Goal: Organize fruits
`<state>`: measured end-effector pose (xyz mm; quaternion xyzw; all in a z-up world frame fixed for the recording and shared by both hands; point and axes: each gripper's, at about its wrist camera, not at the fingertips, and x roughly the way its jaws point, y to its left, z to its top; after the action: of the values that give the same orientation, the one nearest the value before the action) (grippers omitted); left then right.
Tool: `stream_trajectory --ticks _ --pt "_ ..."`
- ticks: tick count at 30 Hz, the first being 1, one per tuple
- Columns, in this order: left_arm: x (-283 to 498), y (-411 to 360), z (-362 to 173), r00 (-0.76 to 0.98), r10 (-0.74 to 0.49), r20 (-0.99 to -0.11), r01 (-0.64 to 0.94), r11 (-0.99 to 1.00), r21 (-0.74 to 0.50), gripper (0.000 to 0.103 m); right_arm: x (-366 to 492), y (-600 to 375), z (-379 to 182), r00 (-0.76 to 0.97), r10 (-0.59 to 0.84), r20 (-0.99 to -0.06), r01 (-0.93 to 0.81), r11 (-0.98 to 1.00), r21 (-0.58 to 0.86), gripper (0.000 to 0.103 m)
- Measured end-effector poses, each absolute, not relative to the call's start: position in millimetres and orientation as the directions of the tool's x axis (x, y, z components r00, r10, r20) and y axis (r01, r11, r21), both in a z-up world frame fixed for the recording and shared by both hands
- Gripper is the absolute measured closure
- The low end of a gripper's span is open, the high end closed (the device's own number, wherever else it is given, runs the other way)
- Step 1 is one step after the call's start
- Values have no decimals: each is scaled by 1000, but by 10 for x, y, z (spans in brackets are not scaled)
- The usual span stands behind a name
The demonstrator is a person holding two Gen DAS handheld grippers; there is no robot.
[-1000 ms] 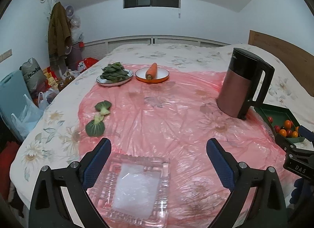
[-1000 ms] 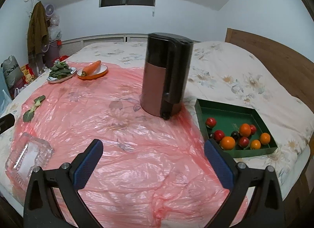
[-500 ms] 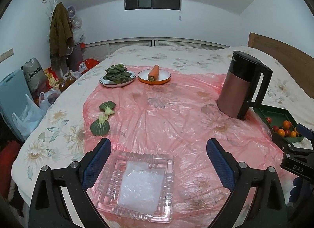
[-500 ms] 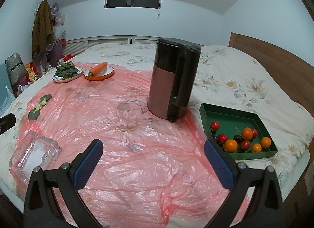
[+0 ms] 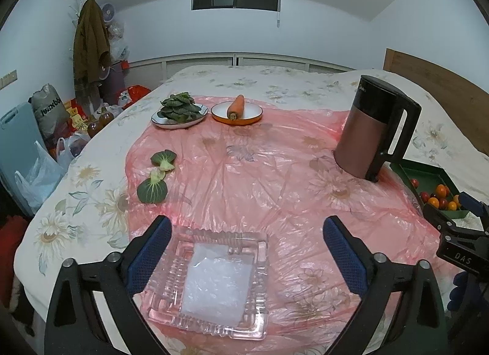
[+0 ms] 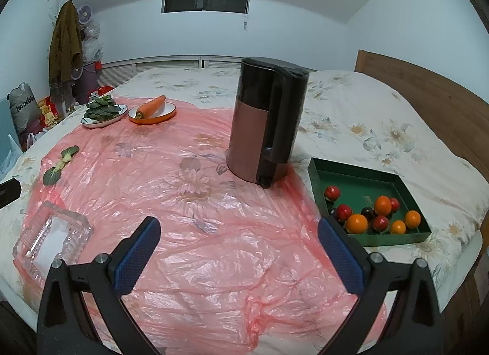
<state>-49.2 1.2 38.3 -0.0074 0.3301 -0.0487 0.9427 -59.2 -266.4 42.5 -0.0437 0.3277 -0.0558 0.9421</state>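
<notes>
A green tray [image 6: 363, 180] at the right of the bed holds several small red, orange and dark fruits [image 6: 356, 223]; it also shows in the left wrist view [image 5: 428, 173]. A clear glass dish [image 5: 211, 281] lies on the pink plastic sheet [image 5: 259, 171], just below my left gripper [image 5: 247, 248], which is open and empty. The dish also shows in the right wrist view [image 6: 52, 242]. My right gripper [image 6: 238, 248] is open and empty above the sheet, left of the tray.
A black and copper kettle [image 6: 266, 122] stands between the dish and the tray. A plate of greens [image 5: 180, 110], a carrot on an orange plate [image 5: 237, 109] and loose bok choy leaves [image 5: 156, 177] lie at the far left. Bags sit on the floor [image 5: 52, 128].
Both grippers have drawn back and risen a little; the dish and tray show more fully. Both stay open and empty.
</notes>
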Motion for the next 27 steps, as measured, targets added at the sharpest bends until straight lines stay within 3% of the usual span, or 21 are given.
stream_trajectory --ticks 20,27 --pt "-483 -67 380 763 -129 -633 107 992 -74 2 -583 -2921 391 793 -127 -596 98 992 -80 0" --pt "-469 -103 377 765 -66 -641 66 998 -24 2 -560 -2934 391 794 -123 -595 95 992 -78 0"
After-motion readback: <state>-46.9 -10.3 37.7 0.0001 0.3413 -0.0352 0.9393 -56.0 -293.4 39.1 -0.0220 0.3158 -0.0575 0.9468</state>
